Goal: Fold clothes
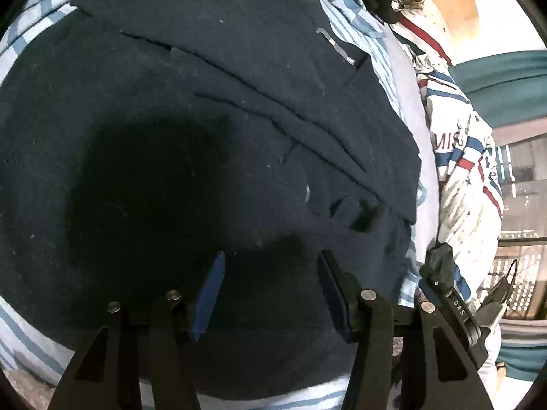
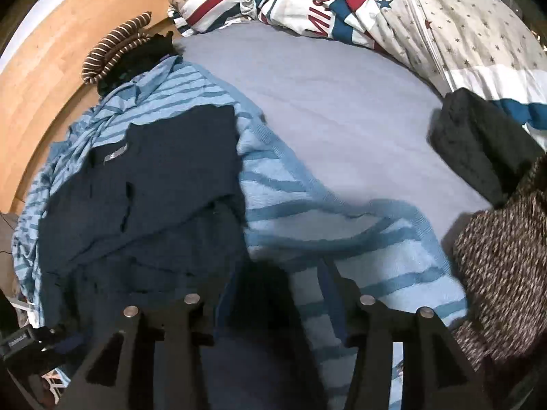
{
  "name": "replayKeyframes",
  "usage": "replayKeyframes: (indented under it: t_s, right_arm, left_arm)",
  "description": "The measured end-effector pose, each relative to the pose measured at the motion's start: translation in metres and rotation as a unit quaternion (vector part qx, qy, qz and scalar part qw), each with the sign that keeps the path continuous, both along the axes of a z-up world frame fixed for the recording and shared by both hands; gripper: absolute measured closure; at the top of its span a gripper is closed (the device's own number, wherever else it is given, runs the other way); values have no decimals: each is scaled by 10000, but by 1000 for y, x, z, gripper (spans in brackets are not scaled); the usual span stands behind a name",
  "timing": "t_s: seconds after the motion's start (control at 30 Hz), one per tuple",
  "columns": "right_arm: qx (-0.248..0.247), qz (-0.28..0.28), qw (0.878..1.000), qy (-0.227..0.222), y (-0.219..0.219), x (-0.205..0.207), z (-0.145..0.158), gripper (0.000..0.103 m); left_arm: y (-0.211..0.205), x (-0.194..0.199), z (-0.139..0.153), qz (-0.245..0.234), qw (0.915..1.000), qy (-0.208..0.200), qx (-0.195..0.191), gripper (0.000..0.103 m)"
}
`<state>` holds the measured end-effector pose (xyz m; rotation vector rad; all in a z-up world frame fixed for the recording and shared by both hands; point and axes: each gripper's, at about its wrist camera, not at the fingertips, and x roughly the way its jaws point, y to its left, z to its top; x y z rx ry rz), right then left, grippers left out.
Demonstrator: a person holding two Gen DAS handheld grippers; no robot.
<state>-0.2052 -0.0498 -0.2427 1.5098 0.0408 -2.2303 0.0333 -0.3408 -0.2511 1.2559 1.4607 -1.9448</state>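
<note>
I find both my grippers angled steeply down with jaws apart and gripping nothing, the left gripper (image 1: 270, 294) over the navy garment (image 1: 205, 119), the right gripper (image 2: 273, 294) at its edge where it overlies the striped top (image 2: 342, 239) on the bed (image 2: 342, 119).
</note>
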Motion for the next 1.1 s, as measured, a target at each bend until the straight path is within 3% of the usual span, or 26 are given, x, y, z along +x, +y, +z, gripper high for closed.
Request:
replayKeyframes:
  t_s: [0.07,0.2,0.23,0.33,0.4,0.53,0.63,0.77,0.93,1.0,1.03,1.07,1.1]
  right_arm:
    - [-250,75,9996,134,-6,12,14,51]
    - [-607,651,9960,-48,-37,24,27,50]
    - [-680,820,9942,-150,-45,26,27,51]
    - [-470,999,9936,-252,-62,33,22,49]
    - [-397,841,9946,-457,-62,32,14,49]
    - [-571,242,9946,-836,-35,23,2,49]
    - [-420,109,9960,-780,-20,14,1,45]
    - [-381,28,9961,-801,-11,6,0,45]
    - [-336,8,9954,-900,-12,-2,-8,45]
    - [-198,44,9953,-945,-14,-4,-15,45]
    - [-175,41,9947,-1008,-13,-4,-20,45]
    - [-149,12,9939,-1090,-12,-5,-25,46]
    - [-151,-19,9938,-1106,-11,-5,-28,46]
  left_arm:
    - [-1,-5,5,-71,9999,122,-31,46]
    - [-3,-32,25,-379,9983,389,-193,46]
    - [-3,-46,30,-578,9973,378,-254,41]
    - [3,-94,29,-1331,9896,80,-542,38]
    - [5,-117,21,-1543,9847,-259,-767,38]
    - [0,-134,5,-1746,9831,-423,-364,45]
    - [-4,-139,-3,-1836,9820,-431,-87,46]
    - [3,-146,-10,-2147,9750,-570,7,59]
    - [11,-150,-23,-2246,9715,-761,-49,66]
    - [11,-148,-24,-2219,9718,-789,-149,77]
    - [10,-145,-24,-2151,9732,-789,-208,95]
    - [8,-141,-22,-2059,9756,-717,-261,101]
    - [6,-136,-20,-1964,9784,-580,-283,101]
